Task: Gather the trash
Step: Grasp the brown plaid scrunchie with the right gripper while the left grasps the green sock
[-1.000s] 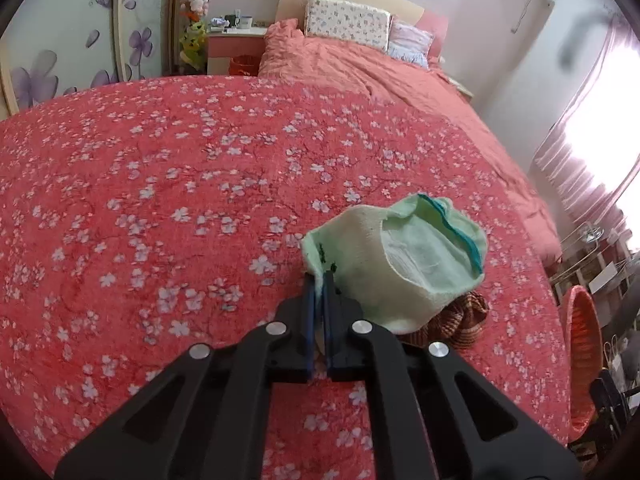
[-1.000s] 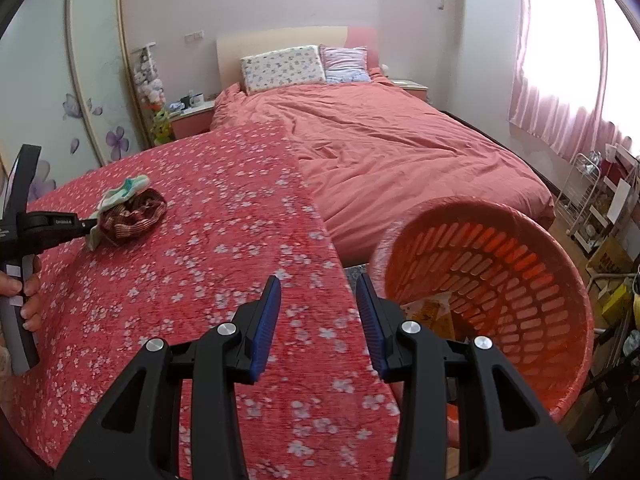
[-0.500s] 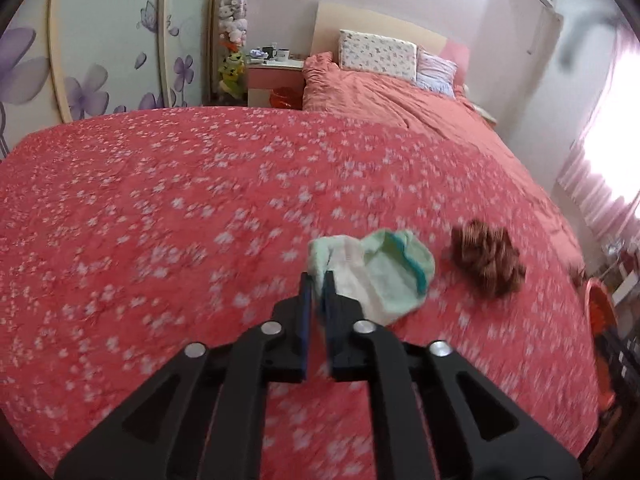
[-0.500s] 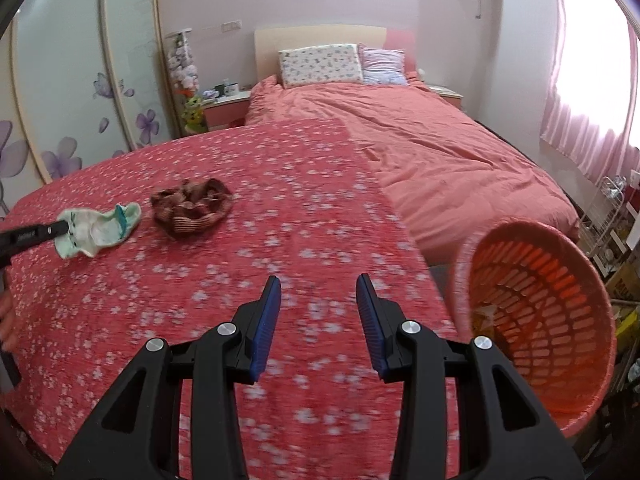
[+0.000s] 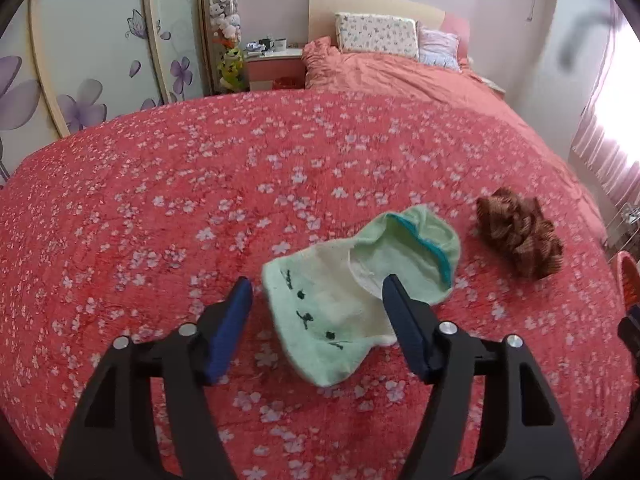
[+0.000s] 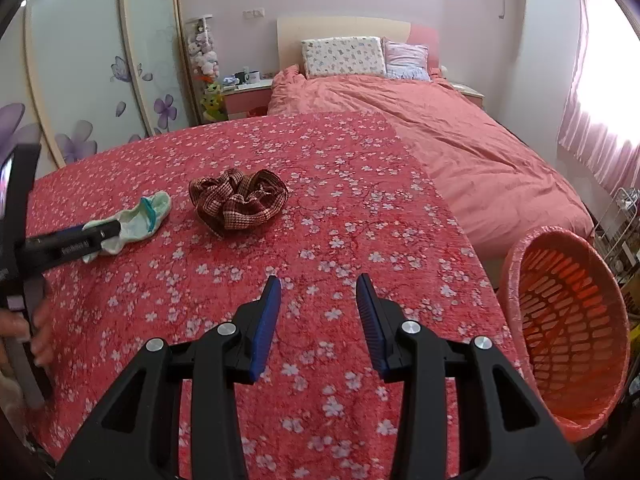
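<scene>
A pale green sock (image 5: 352, 284) with a teal cuff lies on the red flowered cloth (image 5: 200, 184), between the spread fingers of my open left gripper (image 5: 316, 300). A brown checked scrunchie (image 5: 520, 236) lies to its right. In the right wrist view the sock (image 6: 136, 220) and scrunchie (image 6: 240, 200) lie at the far left, with the left gripper (image 6: 100, 236) at the sock. My right gripper (image 6: 318, 300) is open and empty above the cloth's near part. An orange basket (image 6: 568, 320) stands tilted at the right, off the cloth's edge.
A bed with a salmon cover (image 6: 460, 140) and pillows (image 6: 344, 56) lies beyond the cloth. A nightstand (image 6: 248, 92) with cups and a wardrobe with flower doors (image 6: 100, 80) stand at the back left. A pink curtain (image 6: 600, 136) hangs at the right.
My left gripper has pulled the sock off the scrunchie to the left, then opened; the sock now lies loose between its fingers. My right gripper swung left, away from the basket.
</scene>
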`<state>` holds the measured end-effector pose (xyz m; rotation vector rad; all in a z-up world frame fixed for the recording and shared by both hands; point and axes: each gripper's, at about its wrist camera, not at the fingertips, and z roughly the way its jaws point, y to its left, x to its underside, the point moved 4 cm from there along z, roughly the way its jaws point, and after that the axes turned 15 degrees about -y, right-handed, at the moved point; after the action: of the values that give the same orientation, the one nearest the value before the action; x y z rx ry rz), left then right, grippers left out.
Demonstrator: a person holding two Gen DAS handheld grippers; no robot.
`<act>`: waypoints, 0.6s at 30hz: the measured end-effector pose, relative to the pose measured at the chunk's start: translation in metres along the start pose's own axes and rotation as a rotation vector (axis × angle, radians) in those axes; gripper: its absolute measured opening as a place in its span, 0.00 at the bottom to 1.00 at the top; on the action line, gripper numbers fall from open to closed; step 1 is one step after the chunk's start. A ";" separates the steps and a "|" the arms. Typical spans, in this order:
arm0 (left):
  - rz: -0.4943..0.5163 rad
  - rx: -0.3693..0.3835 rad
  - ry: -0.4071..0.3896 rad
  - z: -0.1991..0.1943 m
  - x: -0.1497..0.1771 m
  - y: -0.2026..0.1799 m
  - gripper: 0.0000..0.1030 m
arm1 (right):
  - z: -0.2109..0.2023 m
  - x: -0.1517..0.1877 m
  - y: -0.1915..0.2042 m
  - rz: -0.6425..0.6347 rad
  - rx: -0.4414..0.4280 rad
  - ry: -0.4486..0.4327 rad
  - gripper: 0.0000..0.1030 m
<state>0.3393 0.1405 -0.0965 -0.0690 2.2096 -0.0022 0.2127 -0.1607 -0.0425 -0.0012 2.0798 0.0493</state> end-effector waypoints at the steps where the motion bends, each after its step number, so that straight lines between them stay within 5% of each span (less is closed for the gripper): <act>1: 0.001 -0.007 0.012 0.003 0.002 0.000 0.65 | 0.004 -0.001 0.001 0.011 -0.002 0.005 0.40; 7: -0.013 -0.015 0.012 0.005 0.004 0.003 0.65 | 0.027 -0.013 0.014 0.054 -0.036 0.011 0.40; 10: -0.002 -0.020 0.016 0.007 0.005 0.004 0.65 | 0.045 -0.023 0.027 0.067 -0.063 0.006 0.57; 18: -0.015 -0.016 0.014 0.007 0.005 0.004 0.66 | 0.096 -0.036 0.056 0.020 -0.071 0.070 0.69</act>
<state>0.3417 0.1449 -0.1044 -0.0943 2.2233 0.0066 0.3133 -0.1015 -0.0558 -0.0260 2.1474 0.1366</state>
